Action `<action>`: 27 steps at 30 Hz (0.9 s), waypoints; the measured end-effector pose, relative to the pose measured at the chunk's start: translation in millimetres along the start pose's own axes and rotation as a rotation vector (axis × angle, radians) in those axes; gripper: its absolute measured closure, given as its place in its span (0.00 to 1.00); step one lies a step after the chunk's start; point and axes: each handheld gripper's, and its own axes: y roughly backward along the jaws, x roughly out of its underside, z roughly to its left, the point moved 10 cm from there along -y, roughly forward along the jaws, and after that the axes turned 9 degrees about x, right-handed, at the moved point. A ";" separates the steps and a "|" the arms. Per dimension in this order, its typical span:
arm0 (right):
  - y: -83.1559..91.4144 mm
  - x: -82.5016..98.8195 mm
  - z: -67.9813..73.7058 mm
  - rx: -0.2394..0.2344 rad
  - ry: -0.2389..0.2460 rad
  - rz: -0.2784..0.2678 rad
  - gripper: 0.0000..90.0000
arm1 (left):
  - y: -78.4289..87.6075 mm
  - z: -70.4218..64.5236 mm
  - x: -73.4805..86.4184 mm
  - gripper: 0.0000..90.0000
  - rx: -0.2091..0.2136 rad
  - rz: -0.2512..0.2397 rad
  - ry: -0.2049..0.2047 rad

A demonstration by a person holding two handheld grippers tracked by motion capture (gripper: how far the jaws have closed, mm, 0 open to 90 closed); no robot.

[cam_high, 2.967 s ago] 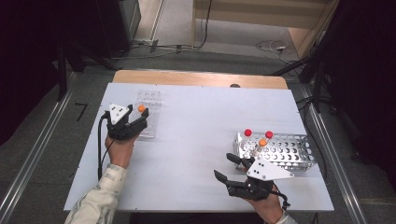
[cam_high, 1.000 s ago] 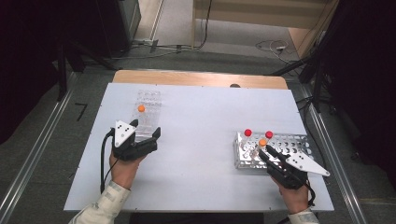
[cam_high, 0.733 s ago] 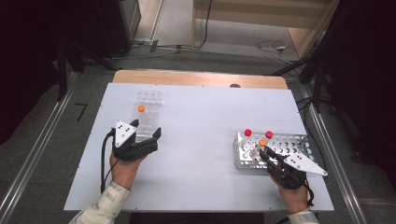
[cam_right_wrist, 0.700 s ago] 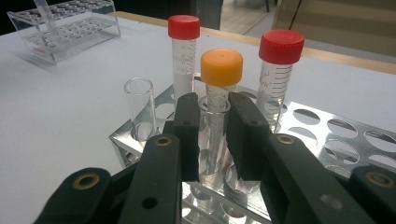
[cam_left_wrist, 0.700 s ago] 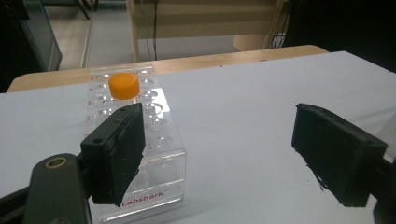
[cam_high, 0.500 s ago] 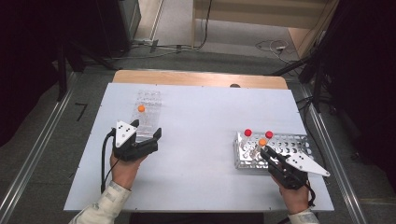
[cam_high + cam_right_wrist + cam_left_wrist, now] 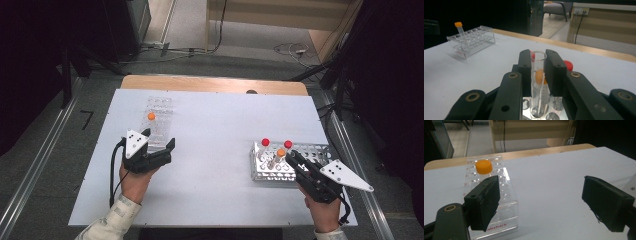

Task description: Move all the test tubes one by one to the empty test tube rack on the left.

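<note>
A: What did the high view show?

B: A white desk (image 7: 215, 150). At its left, the left gripper (image 7: 159, 145) stood with its jaws wide apart and nothing between them, just at the near end of a clear plastic tube rack (image 7: 158, 120). One orange-capped tube (image 7: 151, 116) stood in that rack. At the right, the right gripper (image 7: 291, 155) reached over the near edge of a metal tube rack (image 7: 310, 150), where two red-capped tubes (image 7: 265, 142) and an orange-capped one (image 7: 280, 153) stood upright.

A: And the left gripper view?

B: The two black pads sat far apart with bare desk (image 7: 549, 175) between them. The clear rack (image 7: 499, 205) lay just behind the left pad, and the orange cap (image 7: 483, 166) rose from a hole toward its far end. The gripper held nothing.

A: The right gripper view?

B: Its jaws had just been closing, and they were clamped on an open glass test tube (image 7: 538, 75), uncapped and upright between the pads. The tube's lower end was at a hole of the metal rack (image 7: 554, 112); I could not tell whether it had cleared the hole. An orange cap (image 7: 539, 76) showed through the glass behind it, and a red cap (image 7: 568, 65) stood just right of the jaws. Far off at the left was the clear rack (image 7: 471, 40) with its orange-capped tube (image 7: 460, 31).
</note>
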 end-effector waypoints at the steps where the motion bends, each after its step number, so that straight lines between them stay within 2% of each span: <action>1: 1.7 -2.9 0.9 -0.002 -0.002 -0.006 0.81 | 0.1 -0.7 -0.3 0.17 0.003 -0.001 -0.001; 10: 10.1 -20.5 15.6 -0.040 0.015 -0.033 0.81 | 1.7 -12.3 -5.1 0.17 0.032 -0.014 -0.010; 16: 6.5 -28.5 30.1 -0.071 0.028 -0.040 0.81 | 4.6 -24.7 -11.6 0.17 0.063 -0.034 -0.022; 21: 2.6 -37.3 45.7 -0.107 0.042 -0.053 0.82 | 5.3 -32.9 -12.6 0.17 0.089 -0.033 -0.029; 27: -7.1 -37.4 65.8 -0.152 0.058 -0.040 0.81 | 4.5 -42.3 -11.9 0.17 0.115 -0.029 -0.036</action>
